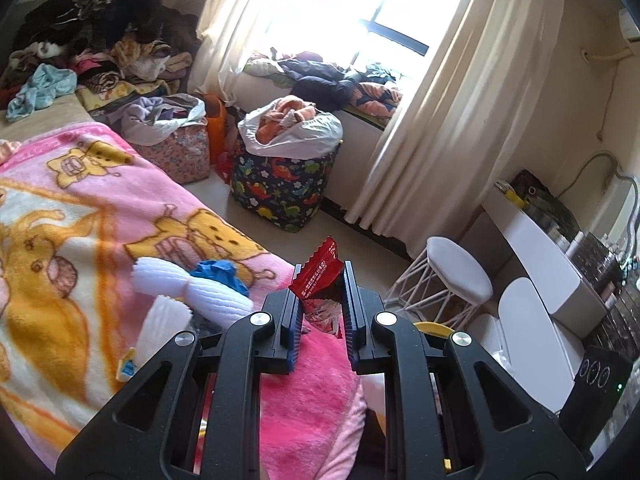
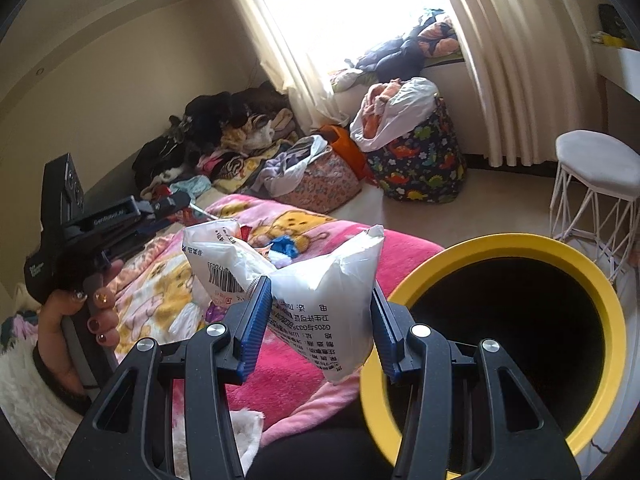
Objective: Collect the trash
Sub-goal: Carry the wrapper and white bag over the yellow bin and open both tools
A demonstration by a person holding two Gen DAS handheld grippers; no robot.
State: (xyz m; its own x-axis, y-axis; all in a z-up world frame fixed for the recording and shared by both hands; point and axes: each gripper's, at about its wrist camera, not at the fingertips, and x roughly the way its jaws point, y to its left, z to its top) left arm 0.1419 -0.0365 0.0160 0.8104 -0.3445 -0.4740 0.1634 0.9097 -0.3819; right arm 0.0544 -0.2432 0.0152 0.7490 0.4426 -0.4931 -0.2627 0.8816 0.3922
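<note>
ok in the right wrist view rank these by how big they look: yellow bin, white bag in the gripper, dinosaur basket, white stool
1. yellow bin
2. white bag, held in the right gripper
3. dinosaur basket and white stool: look alike, unranked.
The bin and bag are nearest the camera, so real sizes are unsure.

Pink cartoon blanket (image 1: 80, 216) across the bed. Heaped clothes (image 1: 100, 32) at the far end. Dinosaur-print bag (image 1: 280, 184) on the floor by the cream curtain (image 1: 432, 140), stuffed with clothes; floral bag (image 1: 176, 148) just beside. White wire-legged stool (image 2: 596, 164) near the curtain.
</note>
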